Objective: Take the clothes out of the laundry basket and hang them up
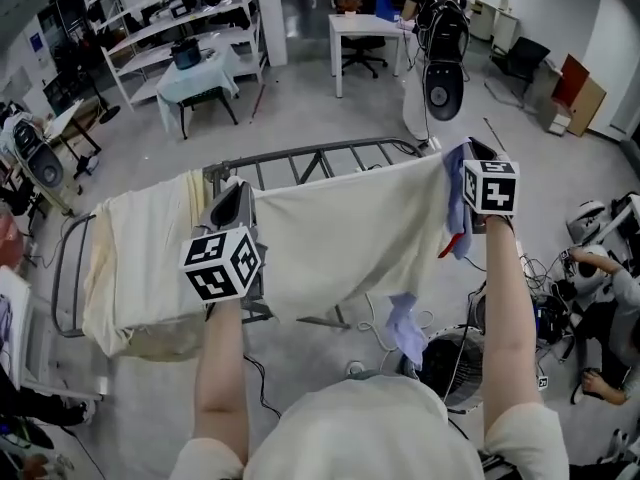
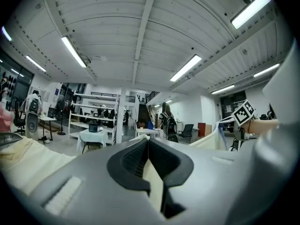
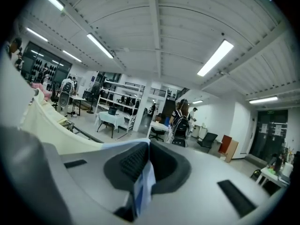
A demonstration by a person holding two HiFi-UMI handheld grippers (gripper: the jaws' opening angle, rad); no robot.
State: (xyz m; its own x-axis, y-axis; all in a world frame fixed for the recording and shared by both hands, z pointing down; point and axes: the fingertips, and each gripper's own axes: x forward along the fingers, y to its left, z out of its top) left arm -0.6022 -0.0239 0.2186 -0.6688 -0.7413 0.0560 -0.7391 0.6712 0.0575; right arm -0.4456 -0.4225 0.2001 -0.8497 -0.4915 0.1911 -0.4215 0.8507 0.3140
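**Head view: large cream fabric sheet [image 1: 350, 233] held spread at the grey metal-tube drying rack [image 1: 320, 154]**

The left claw [image 1: 233, 200] is clamped tight on the sheet's top left corner. In the left gripper view, a fold of cream fabric sits pinched in the thin slit between its jaws. The right claw [image 1: 472, 156] is likewise closed hard on the top right corner, where a pale blue fabric strip [image 1: 455, 208] bunches and hangs down. The right gripper view shows white and blue cloth nipped between its pads.

The two claws are held well apart and roughly level. This likely pulls the top edge straight so the sheet can go over a rail flat rather than in a heap. From that edge the sheet hangs toward the near side, with the rack's bare far rails showing just beyond it. Whether the cloth already rests on a rail cannot be told.

The sheet covers the right part of the rack, just beside a second cream cloth [image 1: 140, 258] already draped over the left part, so each piece seems to get its own stretch of rail.

The round dark wire laundry basket [image 1: 455, 373] stands on the floor at near right, below the right forearm. Its contents are not visible.
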